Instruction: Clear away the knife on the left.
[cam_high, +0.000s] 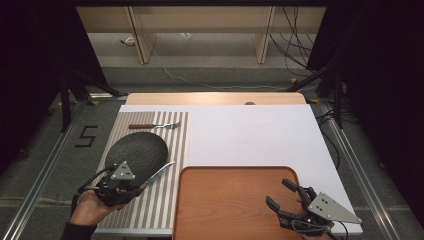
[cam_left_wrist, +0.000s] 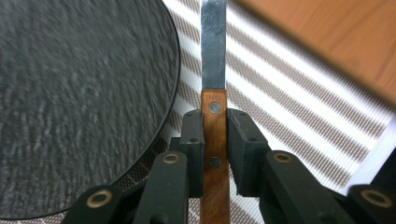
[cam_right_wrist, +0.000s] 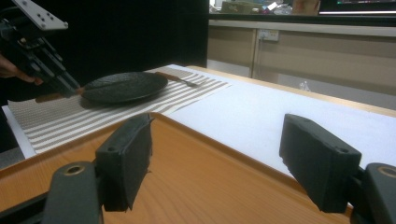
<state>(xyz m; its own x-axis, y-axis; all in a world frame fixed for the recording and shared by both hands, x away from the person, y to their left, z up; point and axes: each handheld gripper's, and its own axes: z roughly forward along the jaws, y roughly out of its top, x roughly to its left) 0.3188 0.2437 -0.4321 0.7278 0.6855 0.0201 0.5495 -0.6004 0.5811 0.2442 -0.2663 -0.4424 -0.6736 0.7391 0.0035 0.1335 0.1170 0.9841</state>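
Now left gripper (cam_left_wrist: 215, 140) clamped on knife (cam_left_wrist: 214, 70) handle, right gripper (cam_right_wrist: 217, 158) wide apart, empty, over tray (cam_right_wrist: 196, 172).

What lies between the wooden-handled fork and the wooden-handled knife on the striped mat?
The dark round textured plate sits between the fork and the knife on the striped mat, seen in the high view.

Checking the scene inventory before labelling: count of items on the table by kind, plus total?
Knife: 1, wooden handle clamped in the left gripper
Fork: 1, wooden handle, lying beyond the plate
Plate: 1, dark, oval
Striped placemat: 1
Wooden tray: 1, with the open right gripper above it
Total: 5
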